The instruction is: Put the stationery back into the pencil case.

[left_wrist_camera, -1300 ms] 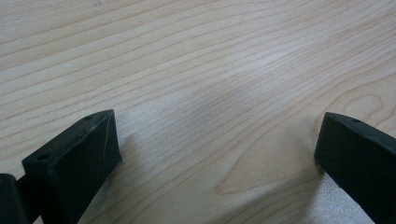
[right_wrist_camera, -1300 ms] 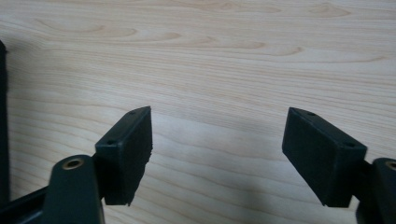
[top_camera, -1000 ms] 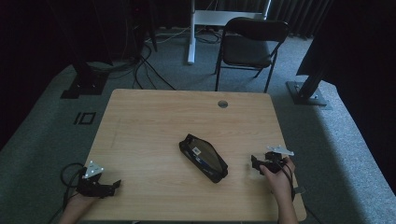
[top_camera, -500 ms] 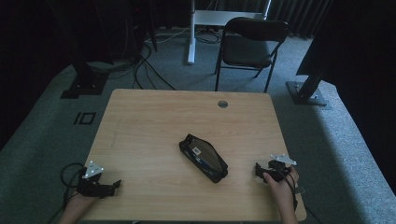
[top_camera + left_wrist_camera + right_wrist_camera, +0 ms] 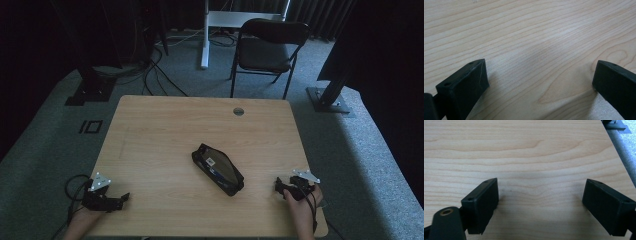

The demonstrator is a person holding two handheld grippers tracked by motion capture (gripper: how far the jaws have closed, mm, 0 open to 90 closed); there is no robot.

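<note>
both grippers — left (image 5: 122, 198) at lower left, right (image 5: 278, 186) at lower right — rest wide open, empty, well apart from the case (image 5: 218, 168) at centre; judged step: pre-reach — next move calls for closing in on it.

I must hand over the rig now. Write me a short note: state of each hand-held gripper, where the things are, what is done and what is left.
Left hand-held gripper: open, holding nothing, low over the near left corner of the table.
Right hand-held gripper: open, holding nothing, low over the near right edge.
Black pouch: lies flat and diagonal at the table's middle, touched by neither gripper.
Done: nothing visible to the pouch.
Left: probably to reach in and grip the pouch.
</note>
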